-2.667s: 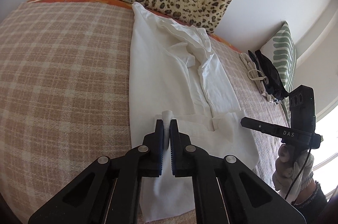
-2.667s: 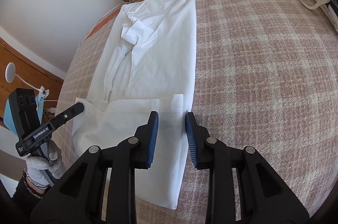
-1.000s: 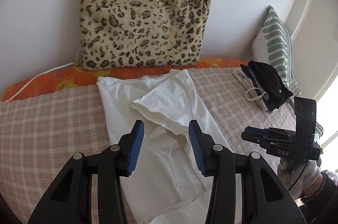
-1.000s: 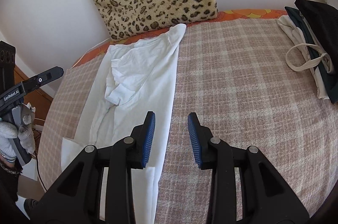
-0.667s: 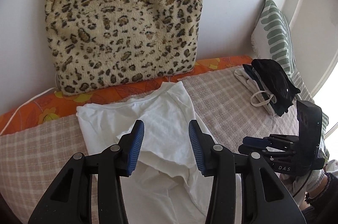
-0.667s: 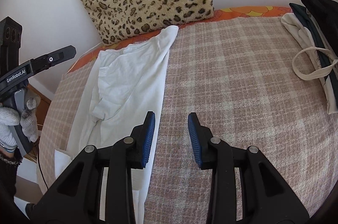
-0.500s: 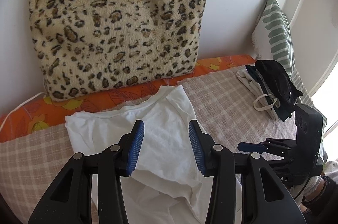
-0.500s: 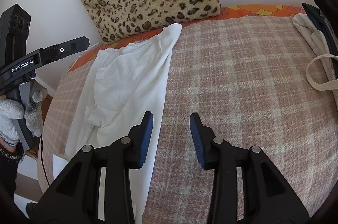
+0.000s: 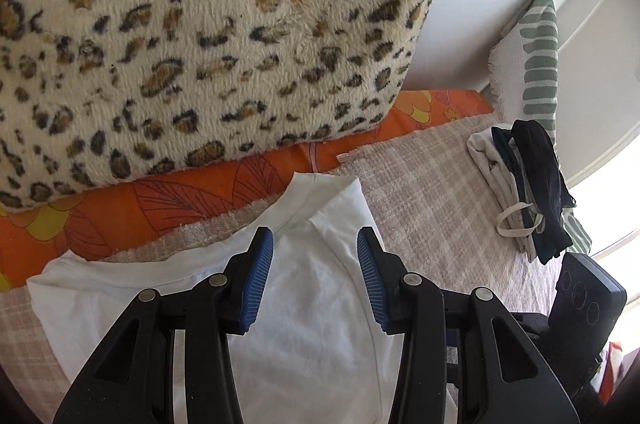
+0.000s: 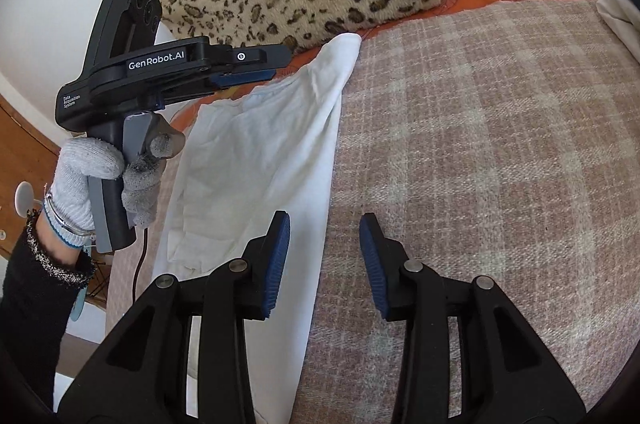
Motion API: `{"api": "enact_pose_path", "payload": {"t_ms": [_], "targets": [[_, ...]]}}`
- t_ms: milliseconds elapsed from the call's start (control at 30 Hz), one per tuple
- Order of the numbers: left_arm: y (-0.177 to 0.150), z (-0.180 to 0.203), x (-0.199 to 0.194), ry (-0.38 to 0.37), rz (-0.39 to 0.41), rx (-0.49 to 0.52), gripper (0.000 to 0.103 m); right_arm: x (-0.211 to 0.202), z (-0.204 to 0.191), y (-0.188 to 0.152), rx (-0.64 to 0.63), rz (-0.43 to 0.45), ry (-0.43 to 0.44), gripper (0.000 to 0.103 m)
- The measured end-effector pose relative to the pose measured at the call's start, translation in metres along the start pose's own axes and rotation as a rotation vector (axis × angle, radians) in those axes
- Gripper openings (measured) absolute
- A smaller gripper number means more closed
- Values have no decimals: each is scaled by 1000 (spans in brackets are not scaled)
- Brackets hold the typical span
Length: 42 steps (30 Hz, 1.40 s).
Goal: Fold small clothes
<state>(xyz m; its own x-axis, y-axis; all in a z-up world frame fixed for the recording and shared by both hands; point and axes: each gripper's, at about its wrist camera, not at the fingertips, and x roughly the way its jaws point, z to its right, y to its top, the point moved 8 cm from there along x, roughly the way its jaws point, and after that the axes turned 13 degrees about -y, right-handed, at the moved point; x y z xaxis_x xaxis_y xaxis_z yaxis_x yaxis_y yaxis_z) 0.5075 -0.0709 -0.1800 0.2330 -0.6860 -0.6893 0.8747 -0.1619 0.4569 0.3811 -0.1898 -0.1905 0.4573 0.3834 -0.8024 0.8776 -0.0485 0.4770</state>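
A white cotton shirt (image 9: 312,304) is lying lengthwise on a nubby pink plaid blanket (image 10: 480,144), its rounded neckband reaching toward a fuzzy leopard cushion (image 9: 200,24). The left gripper (image 9: 315,278) is hovering over the shirt top, jaws apart and empty. The right gripper (image 10: 324,266) is straddling the shirt's edge, jaws apart, gripping nothing.

Smooth white cotton garment (image 9: 320,304) on a coarse woven plaid blanket (image 10: 480,144); far behind, a plush leopard-print cushion (image 9: 200,24); matt black plastic fingers (image 9: 256,276).
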Motion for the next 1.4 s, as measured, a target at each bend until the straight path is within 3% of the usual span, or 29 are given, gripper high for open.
{"api": "enact_pose_path", "payload": {"t_ms": [333, 367, 400, 433, 500, 567, 800, 900, 1033, 1167, 1233, 1300, 1367, 1400], "targets": [[1, 1, 24, 26, -26, 71, 42, -1, 2, 1, -4, 22, 0, 36], [0, 2, 26, 40, -30, 88, 37, 0, 2, 2, -7, 23, -6, 35], [-1, 3, 28, 49, -33, 103, 19, 0, 2, 2, -8, 25, -14, 34], [-2, 2, 30, 65, -36, 114, 10, 1, 3, 2, -10, 26, -18, 32], [-3, 2, 30, 90, -20, 133, 4, 2, 3, 3, -10, 28, -30, 26], [-2, 3, 27, 103, -2, 143, 4, 5, 1, 1, -16, 9, -24, 11], [3, -8, 13, 158, 45, 128, 3, 5, 5, 2, -1, 23, -51, 3], [1, -21, 10, 227, 40, 111, 3, 7, 7, 2, 8, 23, -69, 0], [6, -27, -11, 230, 86, 64, 3, 5, 10, 2, 17, 27, -70, 0], [5, -22, -58, 208, 142, 68, 9, 2, 11, 1, 30, 16, -39, 3], [0, -26, -85, 209, 175, 55, 20, -1, 13, 2, 45, 19, -12, 5], [-8, -38, -107, 201, 185, 23, 52, -5, 15, 5, 66, 20, 21, 14], [-18, -53, -128, 195, 206, -10, 53, -7, 18, 7, 85, 25, 27, 29], [-25, -62, -137, 200, 204, -25, 53, -7, 18, 8, 89, 21, 33, 30]]}}
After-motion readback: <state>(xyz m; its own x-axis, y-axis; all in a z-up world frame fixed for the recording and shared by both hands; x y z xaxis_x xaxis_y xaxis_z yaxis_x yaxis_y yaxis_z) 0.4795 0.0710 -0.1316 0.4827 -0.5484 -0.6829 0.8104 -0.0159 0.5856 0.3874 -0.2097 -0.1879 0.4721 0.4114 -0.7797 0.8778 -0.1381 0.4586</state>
